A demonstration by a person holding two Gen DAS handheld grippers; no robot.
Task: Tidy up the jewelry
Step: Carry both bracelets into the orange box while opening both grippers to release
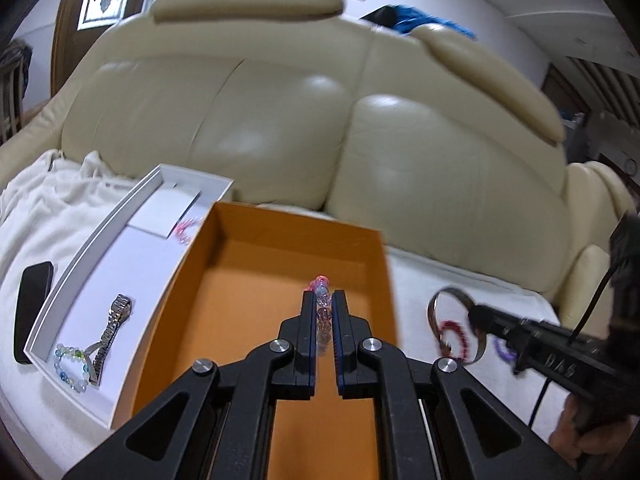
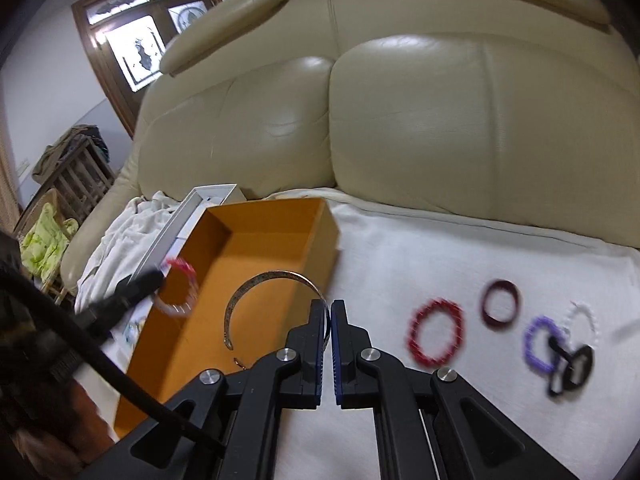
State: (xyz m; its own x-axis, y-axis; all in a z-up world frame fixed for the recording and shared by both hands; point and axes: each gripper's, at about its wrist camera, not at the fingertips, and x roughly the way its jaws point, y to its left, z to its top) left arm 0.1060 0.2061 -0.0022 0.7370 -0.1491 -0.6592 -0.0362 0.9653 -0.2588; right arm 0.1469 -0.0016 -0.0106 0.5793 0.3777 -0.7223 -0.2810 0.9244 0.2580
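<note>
My left gripper (image 1: 324, 300) is shut on a bracelet of pink and clear beads (image 1: 322, 286) above the open orange box (image 1: 248, 280). In the right wrist view that same bracelet (image 2: 182, 288) hangs from the left gripper (image 2: 154, 278) over the box's left wall. My right gripper (image 2: 328, 312) is shut on a thin open metal bangle (image 2: 260, 280), which arches over the orange box (image 2: 276, 220) by its right wall. The left wrist view shows the right gripper (image 1: 476, 314) and the bangle (image 1: 444, 296) just right of the box.
A white tray (image 1: 100, 232) left of the box holds a watch (image 1: 116, 316), a blue-green bead bracelet (image 1: 70, 364) and a pink bracelet (image 1: 186, 230). A phone (image 1: 32, 308) lies beside it. On the white cloth lie red (image 2: 436, 332), maroon (image 2: 500, 304), purple (image 2: 540, 344), white and black pieces.
</note>
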